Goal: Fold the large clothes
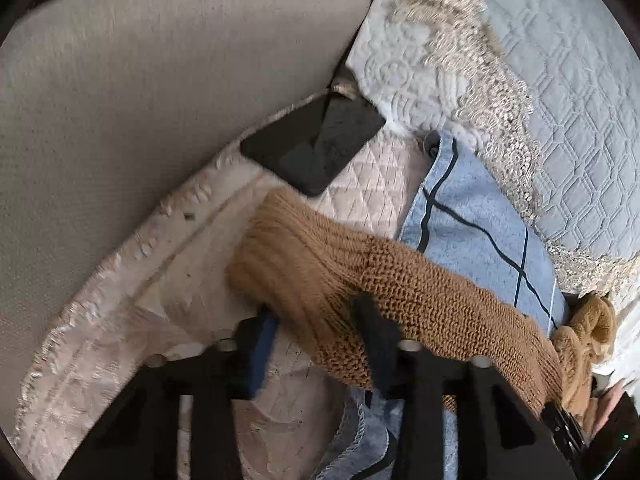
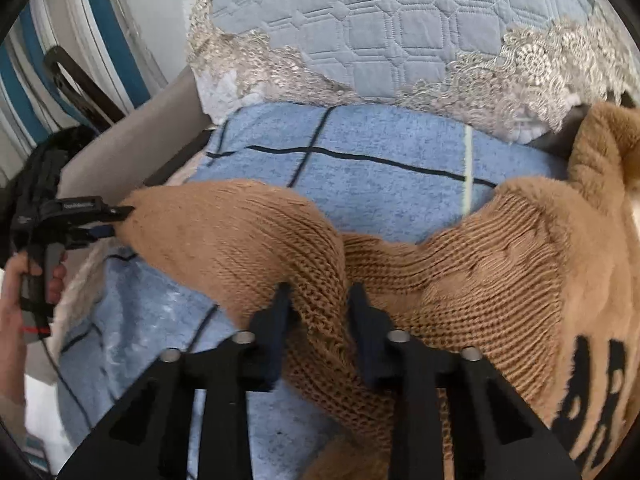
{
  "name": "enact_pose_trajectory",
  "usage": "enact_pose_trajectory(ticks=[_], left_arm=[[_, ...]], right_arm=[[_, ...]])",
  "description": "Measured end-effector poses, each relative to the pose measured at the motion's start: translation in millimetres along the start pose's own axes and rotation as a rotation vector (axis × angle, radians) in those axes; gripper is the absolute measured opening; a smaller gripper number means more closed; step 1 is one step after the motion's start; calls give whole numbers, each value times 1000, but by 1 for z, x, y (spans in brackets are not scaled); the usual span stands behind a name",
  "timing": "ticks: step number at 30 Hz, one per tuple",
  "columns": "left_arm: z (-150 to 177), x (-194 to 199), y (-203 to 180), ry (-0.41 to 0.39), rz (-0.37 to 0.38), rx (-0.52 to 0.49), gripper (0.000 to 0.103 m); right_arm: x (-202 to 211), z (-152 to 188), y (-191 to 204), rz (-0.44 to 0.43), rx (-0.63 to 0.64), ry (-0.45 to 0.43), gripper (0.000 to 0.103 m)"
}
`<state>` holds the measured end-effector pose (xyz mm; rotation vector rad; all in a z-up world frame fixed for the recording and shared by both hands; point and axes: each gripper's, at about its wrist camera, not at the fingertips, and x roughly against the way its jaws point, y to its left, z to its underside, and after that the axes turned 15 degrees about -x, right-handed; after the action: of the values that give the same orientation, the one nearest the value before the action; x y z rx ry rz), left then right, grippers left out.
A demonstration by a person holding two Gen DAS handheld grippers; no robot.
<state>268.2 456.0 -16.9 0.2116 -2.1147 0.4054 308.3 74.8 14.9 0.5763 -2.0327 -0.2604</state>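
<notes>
- Blue checked blanket (image 2: 360, 168) covers the sofa beyond both claws, quilted cushion (image 2: 380, 32) behind it.
- Left gripper (image 1: 316, 312) pinches the brown knit sweater's (image 2: 460, 280) sleeve cuff (image 1: 296, 248); black phone (image 1: 312, 148) lies ahead.
- Right gripper (image 2: 318, 300) clamps narrow on the sleeve's upper end.

Support surface: bed (image 1: 132, 304), covered by a pale pink quilted spread.
Head end: beige upholstered headboard (image 1: 160, 100).
Phone: black phone (image 1: 316, 148), flat on the spread, at the headboard edge.
Blanket: blue checked blanket (image 2: 360, 176), spread over the bed.
Pillow: grey-blue quilted pillow (image 2: 400, 28) with lace trim, at the blanket's far edge.
Sweater: brown knitted sweater (image 2: 500, 280), lying on the blanket.
</notes>
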Motion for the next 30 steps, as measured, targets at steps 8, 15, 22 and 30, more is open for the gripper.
enact_pose_trajectory(ticks=[8, 15, 22, 30], left_arm=[[14, 24, 6, -75, -32, -72, 17], [31, 28, 13, -45, -29, -116, 17], [45, 32, 13, -42, -83, -172, 17], [47, 48, 33, -95, -65, -169, 18]], right_arm=[[12, 27, -3, -98, 37, 22, 15], [17, 30, 1, -90, 99, 38, 52], [25, -28, -12, -5, 88, -109, 58], [-40, -28, -19, 19, 288, 167, 58]])
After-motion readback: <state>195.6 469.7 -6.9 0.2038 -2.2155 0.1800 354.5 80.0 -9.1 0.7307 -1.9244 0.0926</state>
